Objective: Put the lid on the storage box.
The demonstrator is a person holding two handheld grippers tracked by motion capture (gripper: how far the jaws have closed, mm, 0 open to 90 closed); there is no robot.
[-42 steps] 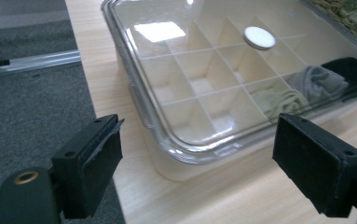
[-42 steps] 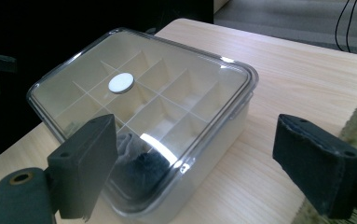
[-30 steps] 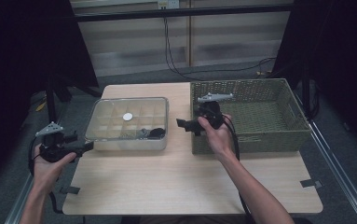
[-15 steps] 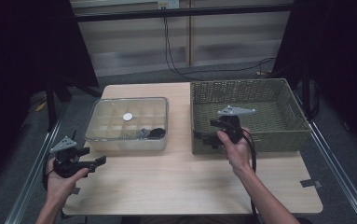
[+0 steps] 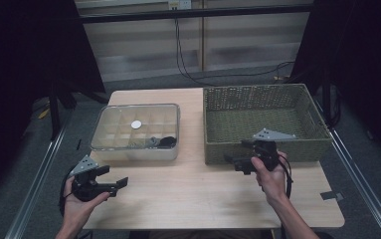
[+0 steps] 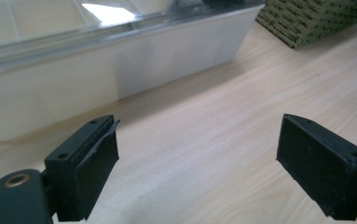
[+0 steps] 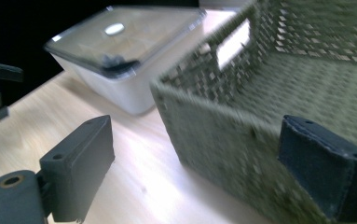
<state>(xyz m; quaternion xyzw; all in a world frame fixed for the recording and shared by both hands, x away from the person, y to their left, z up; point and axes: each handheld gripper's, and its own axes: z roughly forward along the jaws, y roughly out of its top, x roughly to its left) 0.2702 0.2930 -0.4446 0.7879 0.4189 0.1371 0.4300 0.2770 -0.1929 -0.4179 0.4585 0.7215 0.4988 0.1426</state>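
**Both grippers empty over the bench, box and basket ahead of them**

We find the left gripper (image 5: 121,182) held low over the near-left part of the bench (image 5: 188,199), its jaws spread wide and holding nothing. In the left gripper view the gap between the two black jaws shows only bare wood. The clear plastic box (image 6: 120,70) stands ahead of them and somewhat to that view's left, its near wall apart from the jaw tips. A corner of the wicker basket (image 6: 316,21) shows at the upper right of that view, farther off.

We find the right gripper (image 5: 230,162) held just in front of the basket's (image 5: 265,117) near wall, towards its left end. Its jaws are likewise spread wide and hold nothing. In the right gripper view the near-left corner of the basket (image 7: 241,140) lies between the two jaws, close ahead of them; we cannot tell whether either jaw touches the weave. The box (image 7: 125,51) lies beyond, to that view's upper left.

In the high view the box (image 5: 136,130) sits on the left half of the bench, just beside the basket. It is divided into compartments. A small white round item (image 5: 136,124) lies in a middle compartment and dark items (image 5: 164,142) lie near the front right corner; we cannot identify them. The basket's floor looks bare.
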